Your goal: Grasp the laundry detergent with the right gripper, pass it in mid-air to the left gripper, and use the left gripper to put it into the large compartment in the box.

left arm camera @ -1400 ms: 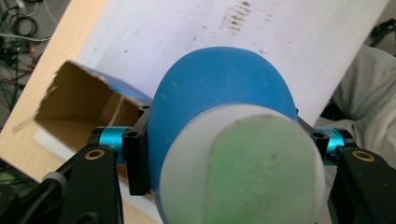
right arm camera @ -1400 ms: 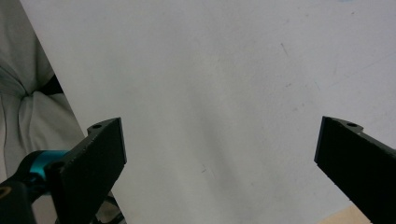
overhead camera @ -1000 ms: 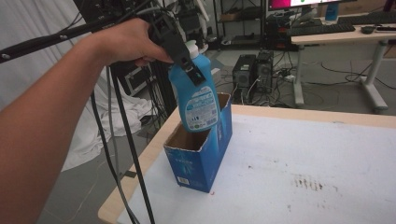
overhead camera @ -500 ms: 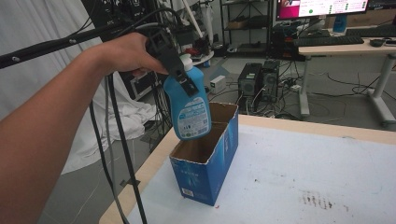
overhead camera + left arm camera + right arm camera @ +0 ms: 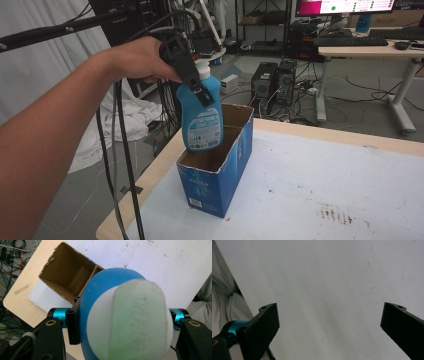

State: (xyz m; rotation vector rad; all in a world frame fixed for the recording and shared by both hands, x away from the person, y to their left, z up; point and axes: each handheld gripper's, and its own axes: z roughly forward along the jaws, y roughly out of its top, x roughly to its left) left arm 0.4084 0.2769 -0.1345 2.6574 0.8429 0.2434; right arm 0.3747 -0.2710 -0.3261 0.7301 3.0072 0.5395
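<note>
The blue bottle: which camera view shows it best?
The high view: the blue bottle appears whole, label readable, clamped near its neck by the left gripper above the open box. The left gripper view gives only its pale cap and shoulder; the right gripper view shows the table.

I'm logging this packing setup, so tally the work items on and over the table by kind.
Blue bottle: 1
Open blue cardboard box: 1
Hand-held gripper: 2 (left hand-held gripper, right hand-held gripper)
Total: 4
</note>
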